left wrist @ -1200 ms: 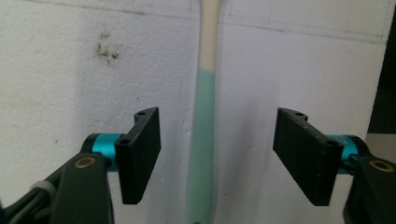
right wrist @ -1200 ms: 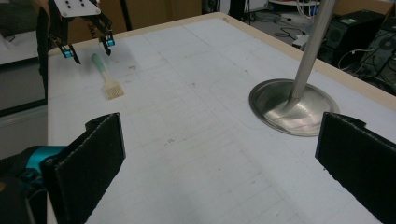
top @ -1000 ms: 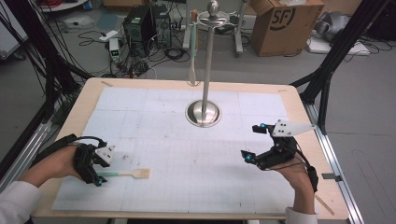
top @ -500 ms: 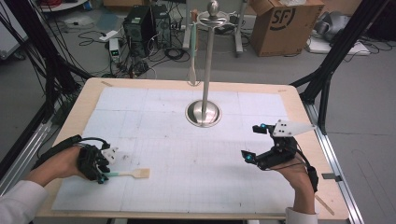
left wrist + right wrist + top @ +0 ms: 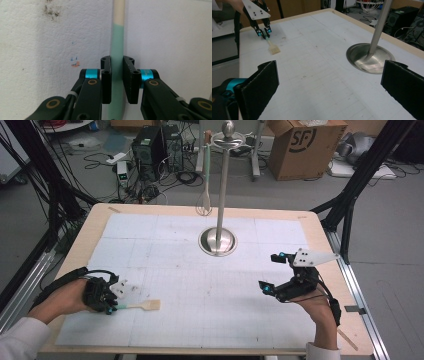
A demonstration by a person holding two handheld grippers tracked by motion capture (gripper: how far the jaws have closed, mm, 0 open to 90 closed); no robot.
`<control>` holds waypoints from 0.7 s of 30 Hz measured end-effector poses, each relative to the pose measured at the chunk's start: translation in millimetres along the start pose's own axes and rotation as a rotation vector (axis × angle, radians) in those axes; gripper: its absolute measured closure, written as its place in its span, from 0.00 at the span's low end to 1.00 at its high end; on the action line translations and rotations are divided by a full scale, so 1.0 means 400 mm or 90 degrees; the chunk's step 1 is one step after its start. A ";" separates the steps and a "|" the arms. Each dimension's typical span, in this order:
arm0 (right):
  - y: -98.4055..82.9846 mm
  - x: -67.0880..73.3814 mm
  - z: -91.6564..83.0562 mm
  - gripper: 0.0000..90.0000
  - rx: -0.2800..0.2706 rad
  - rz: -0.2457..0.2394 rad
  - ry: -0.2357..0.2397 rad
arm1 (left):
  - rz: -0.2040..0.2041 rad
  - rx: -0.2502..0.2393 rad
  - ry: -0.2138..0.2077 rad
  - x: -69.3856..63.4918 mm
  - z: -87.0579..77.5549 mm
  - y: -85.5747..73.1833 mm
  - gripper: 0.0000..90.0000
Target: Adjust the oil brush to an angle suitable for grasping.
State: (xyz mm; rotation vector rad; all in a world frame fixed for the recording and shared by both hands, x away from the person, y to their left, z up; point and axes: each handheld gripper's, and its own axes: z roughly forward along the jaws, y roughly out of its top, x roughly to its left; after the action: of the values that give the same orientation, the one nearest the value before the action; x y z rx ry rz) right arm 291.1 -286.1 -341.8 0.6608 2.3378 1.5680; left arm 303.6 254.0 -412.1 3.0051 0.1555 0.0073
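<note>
1. Nearest the person, at the front left of the desk (image 5: 75, 255), the left hand-held gripper (image 5: 111, 308) lies low over the white mat (image 5: 210, 285), held in the left hand (image 5: 62, 297).
2. Its jaws have just been closing, and in the left gripper view the two black pads stand tight against the mint-green handle of a small spatula (image 5: 117, 57), one on each side; the left hand-held gripper (image 5: 117, 72) has the handle clamped.
3. The spatula (image 5: 140, 306) lies flat on the mat, with its handle end in the jaws and its pale flat blade pointing toward the middle of the desk.
4. In the right gripper view the same spatula (image 5: 272, 47) shows far off, its perforated blade resting on the mat just past the left hand-held gripper (image 5: 263, 32).
5. At the front right, the right hand-held gripper (image 5: 272, 272) is raised above the mat, with its jaws spread wide and nothing between them.
6. The right gripper view shows its two pads far apart, with bare mat between them.
7. Farther back, at the middle of the desk, a steel stand (image 5: 218, 240) rises on a round base, well apart from both grippers.
8. A whisk (image 5: 204, 200) hangs from the top of the stand.
9. Beyond the desk, on the floor, are a cardboard box (image 5: 300, 147) whose contents cannot be seen, computer cases and loose cables.
</note>
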 end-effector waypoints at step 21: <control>0.011 0.008 -0.011 0.00 -0.014 -0.009 0.003 | -0.057 -0.289 0.016 -0.019 -0.189 0.093 0.88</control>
State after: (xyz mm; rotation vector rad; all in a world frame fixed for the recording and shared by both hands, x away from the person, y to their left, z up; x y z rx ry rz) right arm 287.6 -286.6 -335.8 0.6352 2.3200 1.5876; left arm 298.9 226.4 -332.2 2.5439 0.2536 0.0619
